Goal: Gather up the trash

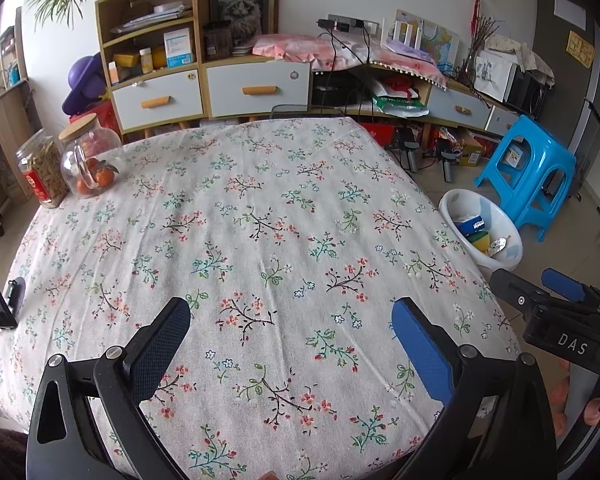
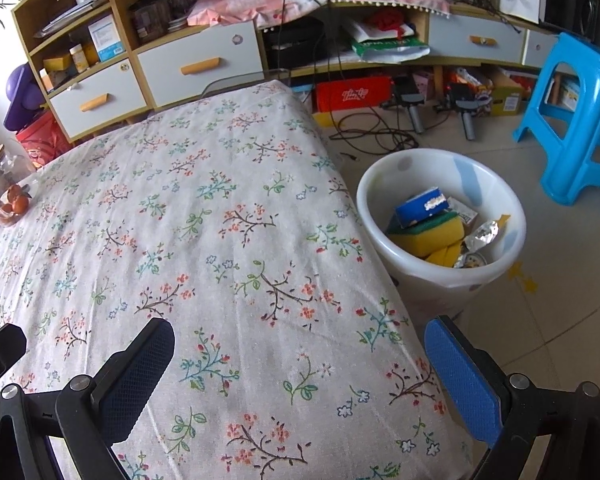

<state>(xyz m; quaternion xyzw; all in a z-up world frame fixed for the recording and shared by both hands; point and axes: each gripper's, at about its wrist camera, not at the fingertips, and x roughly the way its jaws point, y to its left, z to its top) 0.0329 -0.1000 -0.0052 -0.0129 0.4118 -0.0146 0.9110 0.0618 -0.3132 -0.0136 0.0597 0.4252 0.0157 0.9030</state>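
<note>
Two jars stand together at the table's far left corner. A bin holding trash sits on the floor beside the table's right edge, a stool behind it.

matt floral cloth covers the worktop; glossy white plastic bin; crinkled shiny foil; textured rubbery fingers.

White letters "DAS" showed on the black body of the right gripper, at the right edge of the left wrist view. White script ran across the red box on the floor far back, but it could not be read. Labels elsewhere were too blurred.
</note>
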